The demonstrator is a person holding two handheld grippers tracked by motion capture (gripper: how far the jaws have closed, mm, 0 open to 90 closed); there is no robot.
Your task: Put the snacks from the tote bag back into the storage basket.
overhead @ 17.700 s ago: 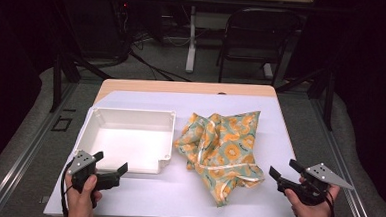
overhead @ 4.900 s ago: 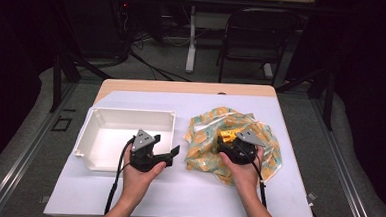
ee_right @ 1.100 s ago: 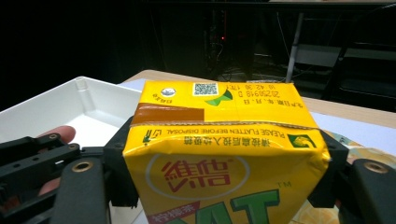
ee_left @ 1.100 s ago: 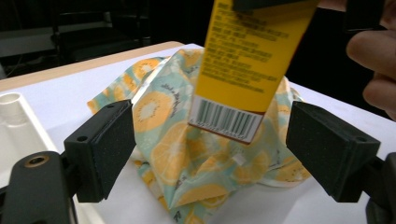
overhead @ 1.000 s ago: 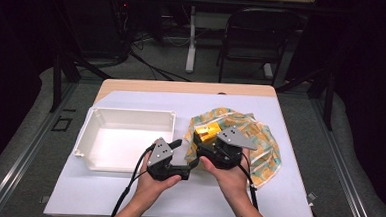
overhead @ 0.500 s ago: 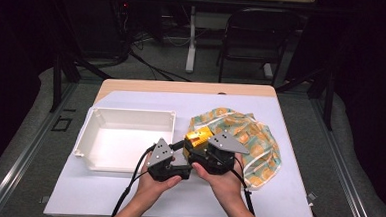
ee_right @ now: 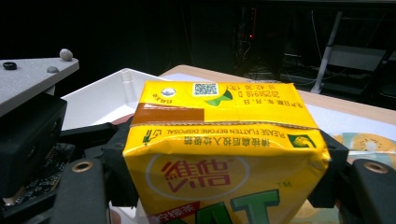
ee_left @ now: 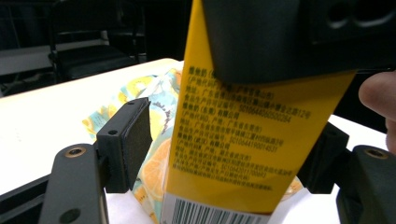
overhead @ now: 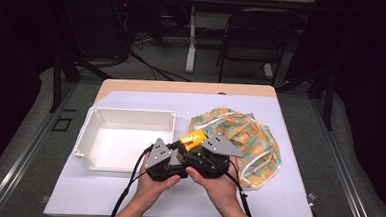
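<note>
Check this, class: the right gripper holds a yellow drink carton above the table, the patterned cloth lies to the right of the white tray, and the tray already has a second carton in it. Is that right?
Not quite. The white tray has nothing in it, as the high view shows. The rest stands: the right gripper holds the yellow drink carton above the table, and the patterned cloth lies to the tray's right.

From my seat the yellow carton [overhead: 191, 139] was mostly buried behind the two grippers in the high view. In the left gripper view the right gripper's body covered its top, and the bottom edge cut its barcode. I couldn't tell whether the left gripper's [ee_left: 224, 154] pads touched it. The right gripper view cropped its front lettering.
</note>
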